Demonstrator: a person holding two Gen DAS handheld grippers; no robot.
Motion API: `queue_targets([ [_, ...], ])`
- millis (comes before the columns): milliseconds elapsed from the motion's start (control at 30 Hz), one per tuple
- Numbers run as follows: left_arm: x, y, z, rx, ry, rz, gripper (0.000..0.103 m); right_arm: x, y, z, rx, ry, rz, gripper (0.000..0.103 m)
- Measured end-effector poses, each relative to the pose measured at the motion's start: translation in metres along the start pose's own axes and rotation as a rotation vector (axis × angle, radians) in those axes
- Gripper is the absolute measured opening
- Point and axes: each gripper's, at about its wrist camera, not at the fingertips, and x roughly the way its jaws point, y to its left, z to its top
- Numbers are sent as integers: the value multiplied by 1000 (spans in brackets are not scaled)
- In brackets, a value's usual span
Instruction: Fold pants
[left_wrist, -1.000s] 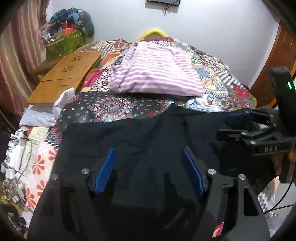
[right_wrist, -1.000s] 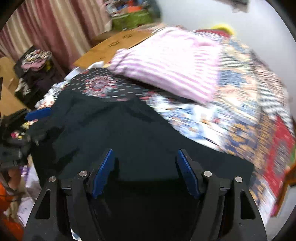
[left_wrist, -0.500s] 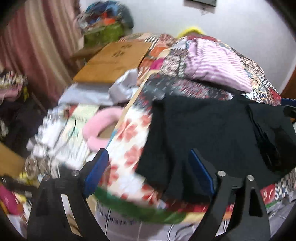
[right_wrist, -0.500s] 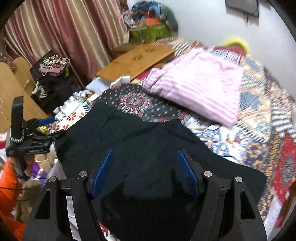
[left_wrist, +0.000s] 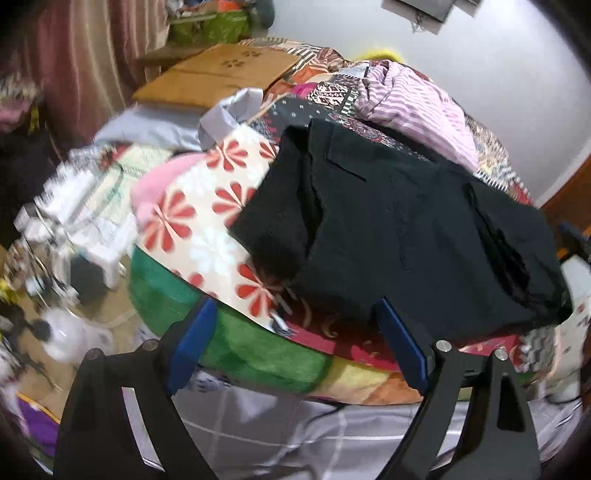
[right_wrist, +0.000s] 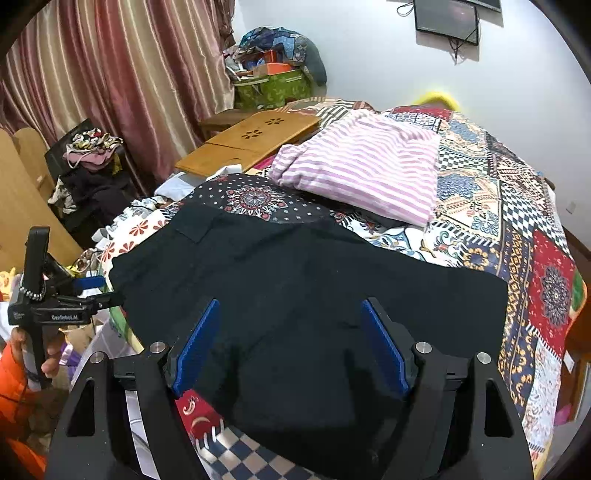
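Observation:
Black pants (right_wrist: 306, 280) lie spread on the patchwork bed near its front edge; they also show in the left wrist view (left_wrist: 399, 229), with a fold ridge on the right side. My left gripper (left_wrist: 295, 347) is open and empty, below and in front of the bed's edge, to the left of the pants. It also shows in the right wrist view (right_wrist: 94, 291), beside the pants' left edge. My right gripper (right_wrist: 290, 343) is open and empty, its blue pads (right_wrist: 197, 343) hovering over the pants' near part.
A folded pink-striped cloth (right_wrist: 365, 170) lies behind the pants. A wooden lap desk (right_wrist: 251, 142) sits at the bed's left. Cluttered floor items (left_wrist: 62, 236) and a chair with clothes (right_wrist: 90, 166) stand left of the bed. Curtains hang behind.
My left gripper has swung off the pants, left and down, to beyond the bed's front-left edge. My right gripper has drawn back a little and steadied over the pants.

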Motion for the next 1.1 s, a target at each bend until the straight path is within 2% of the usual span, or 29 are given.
queue_targets([
  [67, 0, -4, -2, -17, 3, -18, 84, 0, -1, -4, 7, 0, -4, 76],
  [167, -2, -14, -3, 4, -11, -23, 84, 4, -5, -8, 29, 5, 8, 76],
  [300, 10, -23, 0, 14, 16, -22, 84, 11, -9, -11, 54, 14, 16, 76],
  [433, 23, -32, 7, 12, 19, -6, 84, 13, -8, -15, 46, 20, 6, 76],
  [600, 22, -44, 17, 18, 14, -2, 83, 12, -8, -17, 45, 17, 20, 76],
  [633, 20, -43, 18, 16, 12, -5, 82, 12, -8, -17, 46, 16, 21, 76],
  [700, 16, -38, 19, 13, 26, 3, 70, 11, -9, -18, 51, 11, 30, 76],
  [767, 10, -27, 17, 4, 35, 11, 64, 12, -10, -19, 59, 12, 39, 76],
  [900, -4, -13, 8, -15, 38, -8, 64, 15, -12, -22, 75, 12, 52, 78],
  [1000, -12, -23, 2, 22, 19, 6, 63, 19, -13, -25, 97, 22, 64, 78],
  [1100, -18, -33, 0, 37, 24, -10, 63, 19, -14, -28, 112, 26, 81, 78],
])
